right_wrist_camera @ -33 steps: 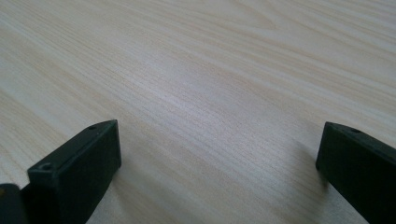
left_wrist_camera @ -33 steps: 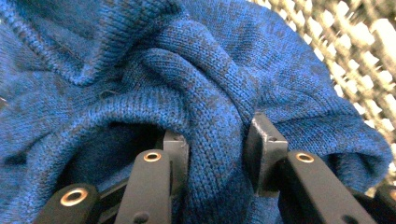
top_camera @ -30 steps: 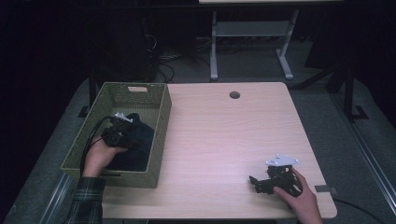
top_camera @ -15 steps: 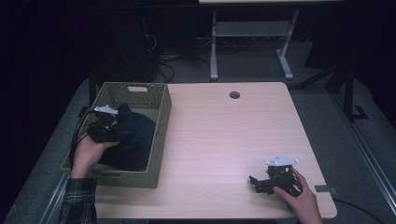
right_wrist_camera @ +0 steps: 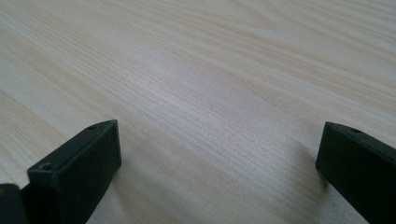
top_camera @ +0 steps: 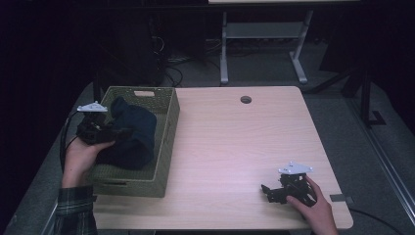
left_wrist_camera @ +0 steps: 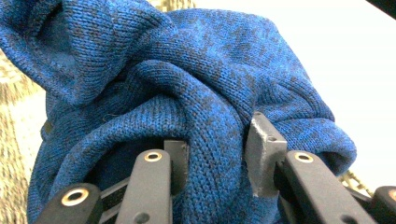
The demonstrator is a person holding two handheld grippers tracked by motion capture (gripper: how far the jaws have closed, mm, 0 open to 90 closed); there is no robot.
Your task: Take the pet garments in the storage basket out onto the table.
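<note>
I hold the left gripper (top_camera: 128, 131) over the left wall of the olive-green woven rectangular basket (top_camera: 166, 142), which sits at the left end of the light wood-grain counter (top_camera: 235, 142). In the left gripper view, its fingers (left_wrist_camera: 264, 149) are nearly closed, pinching a thick fold of the dark blue knitted garment (left_wrist_camera: 196, 93). The garment lies bunched inside the basket, and its gripped part is raised above the basket's rim (top_camera: 128, 117). My left hand (top_camera: 83, 152) is just outside the basket's left wall. I hold the right gripper (top_camera: 265, 191) well apart from the basket, low over the counter's near right corner. In the right gripper view, its fingers (right_wrist_camera: 79, 163) are spread wide with bare counter between them, holding nothing.
</note>
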